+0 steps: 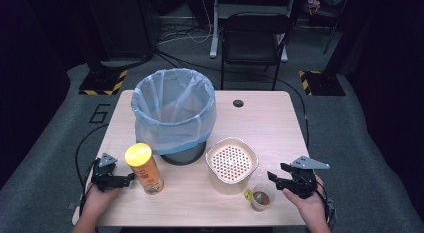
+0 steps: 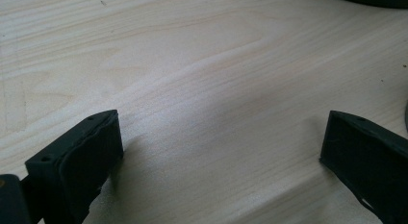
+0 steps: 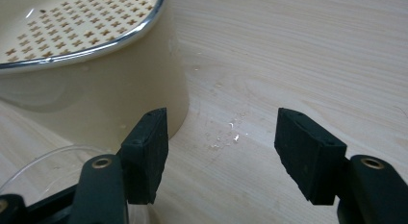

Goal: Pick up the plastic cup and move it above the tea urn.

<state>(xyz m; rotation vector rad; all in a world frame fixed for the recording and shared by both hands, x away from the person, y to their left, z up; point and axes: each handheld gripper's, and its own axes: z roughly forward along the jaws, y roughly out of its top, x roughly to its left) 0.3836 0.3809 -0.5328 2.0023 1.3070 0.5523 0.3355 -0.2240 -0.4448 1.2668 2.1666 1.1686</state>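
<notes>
My left gripper (image 1: 126, 179) rests low at the table's front left, jaws open and pointing right toward a yellow-lidded chips can (image 1: 145, 169). In the left gripper view its jaws (image 2: 221, 152) stand wide apart over bare wood. My right gripper (image 1: 273, 178) hovers at the front right, open, just right of a clear plastic cup (image 1: 261, 197) holding some brown liquid. In the right gripper view its jaws (image 3: 221, 152) have nothing between them. The cup's rim (image 3: 33, 164) shows at lower left, and a cream container with a perforated lid (image 3: 91, 70) stands beyond.
A bin lined with a pale blue bag (image 1: 173, 113) stands at the table's middle back. The cream container (image 1: 231, 163) sits in front of it to the right. A few drops of liquid (image 3: 226, 136) lie on the wood. A folding chair (image 1: 252, 35) stands behind the table.
</notes>
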